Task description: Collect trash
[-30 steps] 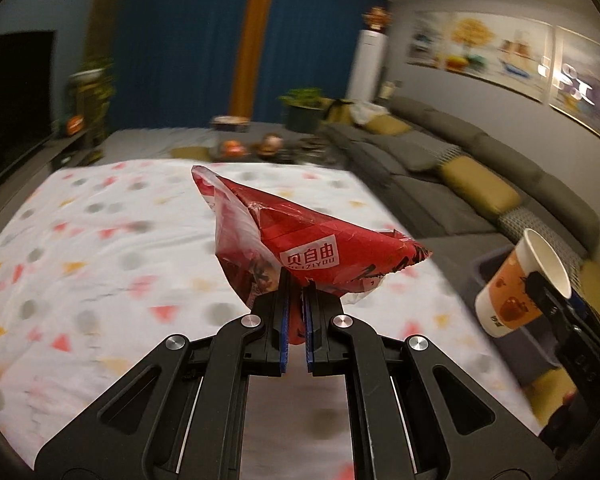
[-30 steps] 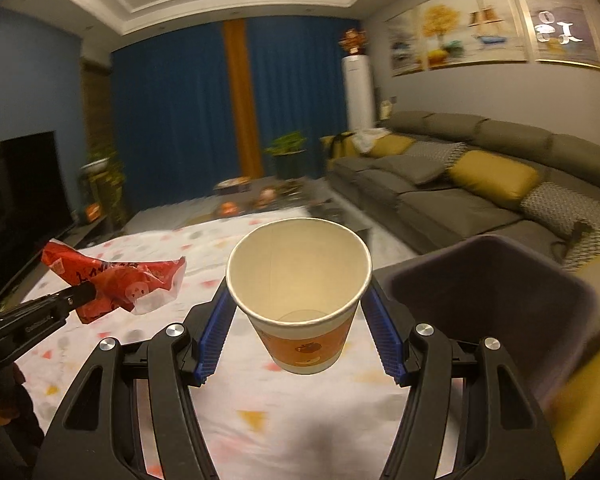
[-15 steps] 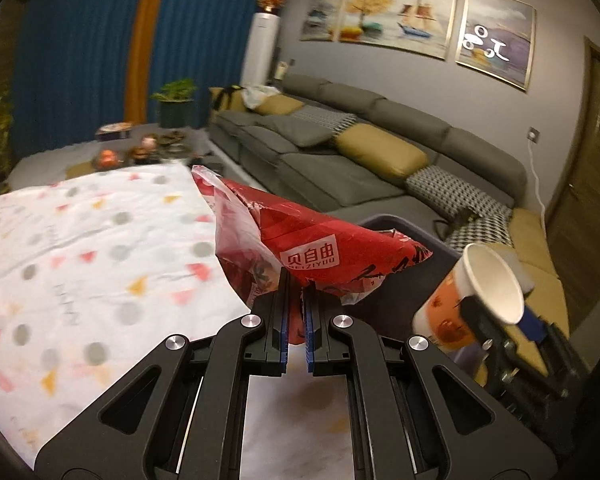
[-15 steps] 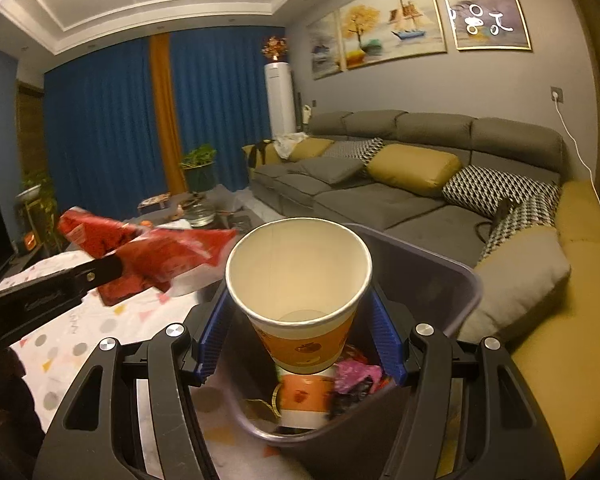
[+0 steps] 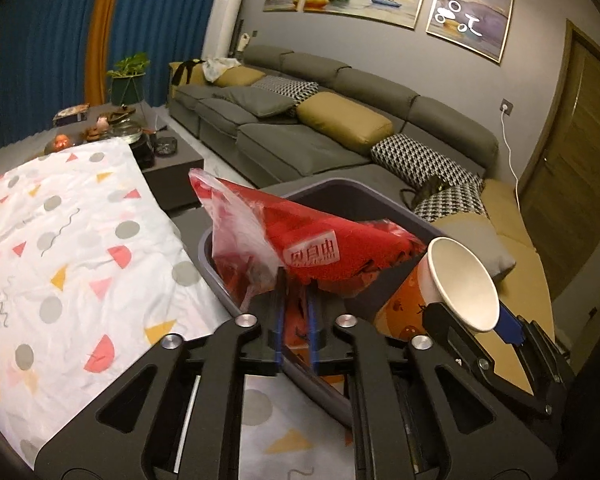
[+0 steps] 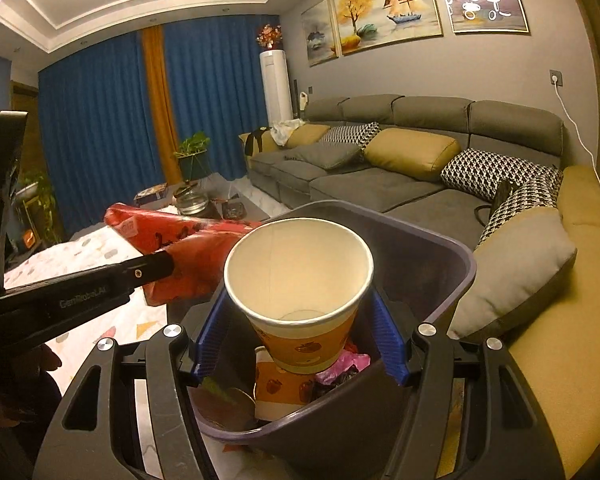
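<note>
Your left gripper (image 5: 296,312) has just been opening its jaws; the red snack wrapper (image 5: 320,252) sits between the pads, seemingly no longer pinched, above the grey bin (image 6: 440,264). Your right gripper (image 6: 296,332) clamps the paper cup (image 6: 300,280) over the bin's mouth, the wrapper at its ten o'clock. Another cup (image 6: 280,388) lies inside.
</note>
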Demonstrator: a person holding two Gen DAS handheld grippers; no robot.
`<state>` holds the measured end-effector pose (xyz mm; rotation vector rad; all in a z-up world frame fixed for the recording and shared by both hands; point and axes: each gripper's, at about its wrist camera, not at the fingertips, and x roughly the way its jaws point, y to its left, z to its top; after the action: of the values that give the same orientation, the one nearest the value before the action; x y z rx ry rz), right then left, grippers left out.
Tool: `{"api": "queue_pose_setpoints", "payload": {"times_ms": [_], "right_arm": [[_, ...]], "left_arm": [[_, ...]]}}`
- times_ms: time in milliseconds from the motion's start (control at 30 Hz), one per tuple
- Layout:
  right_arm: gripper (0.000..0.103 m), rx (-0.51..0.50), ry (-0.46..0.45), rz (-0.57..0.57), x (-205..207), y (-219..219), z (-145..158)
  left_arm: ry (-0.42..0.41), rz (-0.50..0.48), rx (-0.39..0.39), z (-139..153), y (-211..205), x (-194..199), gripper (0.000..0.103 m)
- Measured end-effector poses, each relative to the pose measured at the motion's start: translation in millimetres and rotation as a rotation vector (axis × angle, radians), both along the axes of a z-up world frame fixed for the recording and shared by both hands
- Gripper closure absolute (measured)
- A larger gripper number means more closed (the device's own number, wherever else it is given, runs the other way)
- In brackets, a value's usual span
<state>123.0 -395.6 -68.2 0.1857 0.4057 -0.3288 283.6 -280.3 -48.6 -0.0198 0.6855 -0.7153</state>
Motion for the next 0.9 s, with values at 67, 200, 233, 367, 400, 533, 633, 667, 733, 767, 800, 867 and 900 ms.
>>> {"api": "queue_pose_setpoints", "payload": {"times_ms": [67,200,233,367,400,533,633,667,733,767,800,867,900], "right_arm": [[0.039,0.006,0.003,-0.003,1,-1,-1],[0.038,0.015,0.013,-0.004,4,-6,-4],[0.038,0.017,0.016,-0.004,4,-4,-5],[0.03,0.018,0.021,-0.005,6,-2,-5],[0.03,0.015,0.022,-0.006,6,-2,-4],[0.028,0.003,0.016,-0.01,3,2,-2],[0.023,-0.015,0.011,-0.02,-4,6,1],[0.021,-0.029,0.012,-0.027,-7,10,3],[0.016,-0.059,0.016,-0.04,-14,18,5],[0.015,-0.072,0.013,-0.041,-18,24,7],[0.015,-0.084,0.01,-0.037,-22,30,8],[0.009,-0.114,0.016,-0.032,-31,47,11],[0.007,-0.121,0.014,-0.03,-35,53,12]], "left_arm": [[0.001,-0.004,0.001,-1,0,1,0.08],[-0.001,0.007,-0.001,0,7,2,0.059],[0.002,0.011,-0.009,-1,11,1,0.051],[-0.017,0.059,-0.018,3,28,-3,0.031],[-0.021,0.07,-0.017,3,32,-5,0.028],[-0.068,0.155,-0.007,9,62,-17,0.016],[-0.1,0.225,0.022,12,86,-28,0.012],[-0.106,0.248,0.031,13,92,-32,0.009],[-0.124,0.285,0.048,15,108,-42,0.007],[-0.137,0.309,0.055,16,116,-50,0.006],[-0.148,0.329,0.062,17,124,-57,0.006],[-0.173,0.377,0.081,18,142,-73,0.006],[-0.18,0.392,0.087,20,148,-78,0.006]]}}
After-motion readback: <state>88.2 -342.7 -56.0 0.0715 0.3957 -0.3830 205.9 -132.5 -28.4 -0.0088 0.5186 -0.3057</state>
